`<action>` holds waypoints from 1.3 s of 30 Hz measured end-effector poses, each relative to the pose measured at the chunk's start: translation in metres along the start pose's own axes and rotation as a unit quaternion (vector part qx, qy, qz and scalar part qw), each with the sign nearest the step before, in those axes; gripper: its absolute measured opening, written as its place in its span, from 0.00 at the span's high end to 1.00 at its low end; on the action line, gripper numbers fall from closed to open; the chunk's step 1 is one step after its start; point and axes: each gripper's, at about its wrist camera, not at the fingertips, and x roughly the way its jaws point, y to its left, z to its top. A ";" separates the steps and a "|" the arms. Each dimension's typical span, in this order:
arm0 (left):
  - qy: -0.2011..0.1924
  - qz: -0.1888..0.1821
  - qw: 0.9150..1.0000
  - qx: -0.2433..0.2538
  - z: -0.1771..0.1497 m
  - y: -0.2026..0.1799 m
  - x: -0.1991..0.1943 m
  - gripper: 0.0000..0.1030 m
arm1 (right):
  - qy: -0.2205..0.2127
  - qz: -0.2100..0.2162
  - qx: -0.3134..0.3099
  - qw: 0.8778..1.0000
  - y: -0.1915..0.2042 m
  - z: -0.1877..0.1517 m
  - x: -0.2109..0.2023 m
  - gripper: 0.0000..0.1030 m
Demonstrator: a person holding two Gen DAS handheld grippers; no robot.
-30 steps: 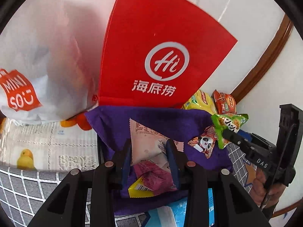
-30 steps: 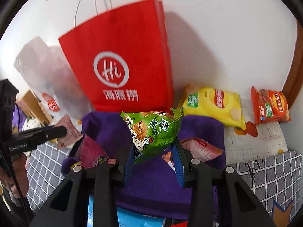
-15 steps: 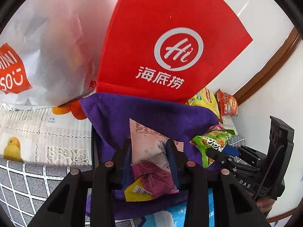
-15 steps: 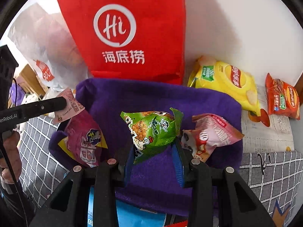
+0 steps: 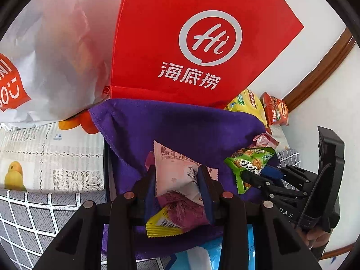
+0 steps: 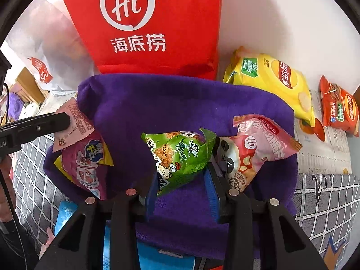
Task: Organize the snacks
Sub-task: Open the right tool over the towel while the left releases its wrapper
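A bin lined with a purple cloth (image 6: 171, 103) stands before a red paper bag (image 6: 148, 22). My left gripper (image 5: 177, 177) is shut on a pale pink snack packet (image 5: 177, 168), held over the bin's left side above a magenta packet (image 5: 180, 211). My right gripper (image 6: 182, 180) is shut on a green snack packet (image 6: 180, 155) low over the bin's middle. In the right wrist view the pale pink packet (image 6: 74, 123) and the magenta packet (image 6: 87, 166) show at left. A pink panda packet (image 6: 252, 148) lies in the bin at right.
A yellow chip bag (image 6: 274, 78) and an orange chip bag (image 6: 339, 108) lie by the wall to the right. A white plastic bag (image 5: 45, 63) stands left of the red bag. A blue packet (image 6: 157, 258) lies near the bin's front. Checked cloth (image 5: 33, 220) covers the surface.
Both grippers have moved forward and down toward the bin. The green packet has come down from rim height to low over the cloth. Each gripper has kept its hold.
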 end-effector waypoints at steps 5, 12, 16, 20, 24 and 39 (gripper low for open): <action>0.003 -0.007 1.000 -0.005 0.000 0.001 0.000 0.66 | -0.013 0.008 -0.001 1.000 0.004 0.004 -0.009 0.56; 0.003 -0.008 1.000 0.011 -0.001 -0.005 -0.002 0.66 | -0.041 -0.012 0.008 0.999 0.000 0.008 -0.029 0.48; 0.004 -0.010 1.000 0.020 -0.001 -0.008 -0.004 0.59 | -0.068 -0.008 0.019 0.997 -0.003 0.007 -0.048 0.43; -0.007 -0.012 0.999 0.030 0.000 -0.013 -0.011 0.44 | -0.094 0.009 0.033 0.995 0.000 0.008 -0.063 0.43; -0.017 -0.007 0.999 0.046 0.000 -0.020 -0.021 0.36 | -0.118 0.008 0.043 0.992 0.004 0.007 -0.074 0.31; -0.043 -0.020 0.998 0.039 0.001 -0.025 -0.062 0.26 | -0.115 -0.072 0.089 0.987 0.001 -0.020 -0.107 0.21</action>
